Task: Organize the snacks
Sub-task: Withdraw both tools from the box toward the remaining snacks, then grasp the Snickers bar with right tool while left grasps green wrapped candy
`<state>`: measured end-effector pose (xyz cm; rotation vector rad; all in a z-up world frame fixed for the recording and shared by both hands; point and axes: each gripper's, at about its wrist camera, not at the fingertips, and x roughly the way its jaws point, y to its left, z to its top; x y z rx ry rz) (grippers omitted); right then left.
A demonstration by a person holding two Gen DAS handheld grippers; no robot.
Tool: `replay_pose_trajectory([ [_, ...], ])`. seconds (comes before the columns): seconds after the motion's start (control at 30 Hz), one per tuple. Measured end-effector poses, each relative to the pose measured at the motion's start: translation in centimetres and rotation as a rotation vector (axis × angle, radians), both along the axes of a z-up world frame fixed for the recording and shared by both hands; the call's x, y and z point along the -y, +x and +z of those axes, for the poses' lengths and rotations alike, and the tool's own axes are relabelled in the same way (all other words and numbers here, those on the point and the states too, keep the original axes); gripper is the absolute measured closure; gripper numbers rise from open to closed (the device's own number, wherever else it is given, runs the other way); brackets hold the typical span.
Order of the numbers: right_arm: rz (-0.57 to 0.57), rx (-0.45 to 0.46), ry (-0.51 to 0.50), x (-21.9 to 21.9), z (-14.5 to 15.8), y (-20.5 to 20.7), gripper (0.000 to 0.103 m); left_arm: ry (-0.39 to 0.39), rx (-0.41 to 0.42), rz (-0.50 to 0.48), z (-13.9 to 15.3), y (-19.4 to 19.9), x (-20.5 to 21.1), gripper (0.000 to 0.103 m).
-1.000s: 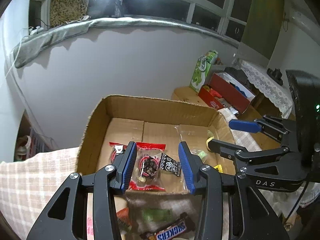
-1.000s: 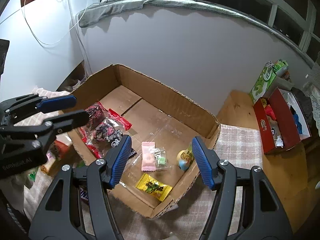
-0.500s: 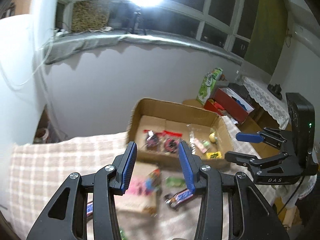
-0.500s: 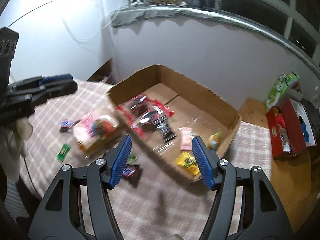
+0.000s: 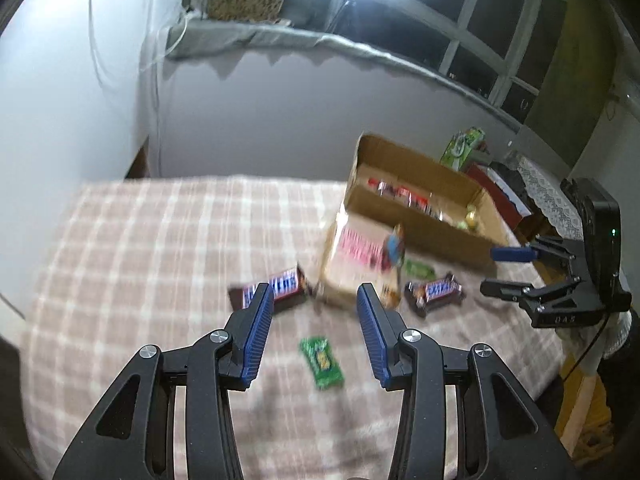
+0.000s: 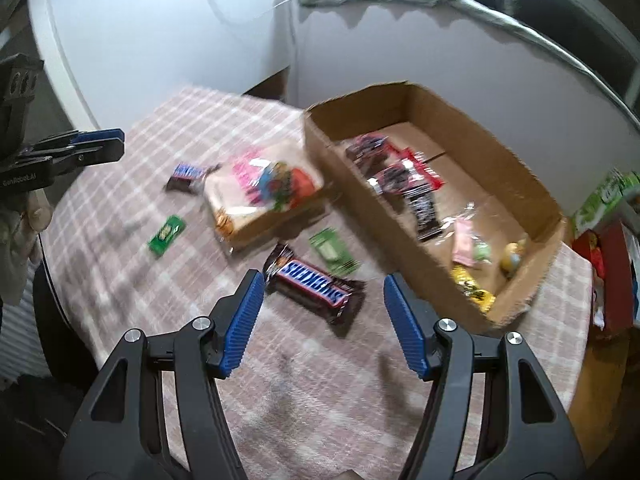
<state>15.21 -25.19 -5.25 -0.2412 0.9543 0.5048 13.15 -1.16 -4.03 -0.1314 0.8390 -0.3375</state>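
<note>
On the pink checked tablecloth [image 5: 160, 260] lie loose snacks: a Snickers bar [image 6: 316, 284], a second Snickers bar [image 5: 276, 288], two green packets [image 6: 334, 250] [image 6: 166, 236] and a large colourful snack bag [image 6: 264, 192]. The cardboard box [image 6: 472, 128] behind them holds red-black packs, a pink candy and yellow ones. My left gripper [image 5: 316, 320] hovers open above a green packet [image 5: 322, 362], nothing between its fingers. My right gripper [image 6: 324, 312] hangs just short of the Snickers bar; its jaws are closing, with nothing gripped.
A green carton [image 6: 608, 196] and a red box [image 6: 616, 272] stand on a wooden surface right of the table. The table's edge runs along the right and front. A hand [image 6: 36, 212] holds the left gripper at far left. A wall stands behind the box.
Both grippers have drawn back from over the cardboard box towards the near side of the table, so the loose snacks on the cloth are now in view. The right jaws have narrowed slightly.
</note>
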Motion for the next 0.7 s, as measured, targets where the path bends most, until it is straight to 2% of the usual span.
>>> replay_pose_trajectory([
  [0.03, 0.021, -0.001, -0.017, -0.4, -0.4, -0.1, 0.052, -0.006, -0.015, -0.001, -0.7, -0.2, 0.1, 0.061],
  [0.07, 0.044, -0.012, -0.038, -0.8, -0.9, -0.1, 0.058, -0.010, -0.026, -0.001, -1.1, -0.4, 0.0, 0.061],
  [0.1, 0.053, -0.020, -0.044, -1.0, -1.1, 0.0, 0.059, -0.013, -0.040, -0.003, -1.7, -0.6, 0.1, 0.061],
  [0.43, 0.147, -0.085, -0.100, -2.5, -3.5, 1.6, 0.059, -0.038, -0.118, -0.040, -4.7, -1.4, 1.4, 0.061],
  [0.7, 0.180, -0.098, -0.173, -4.2, -5.1, 2.8, 0.059, 0.002, -0.139, -0.053, -5.8, -0.8, 2.3, 0.061],
])
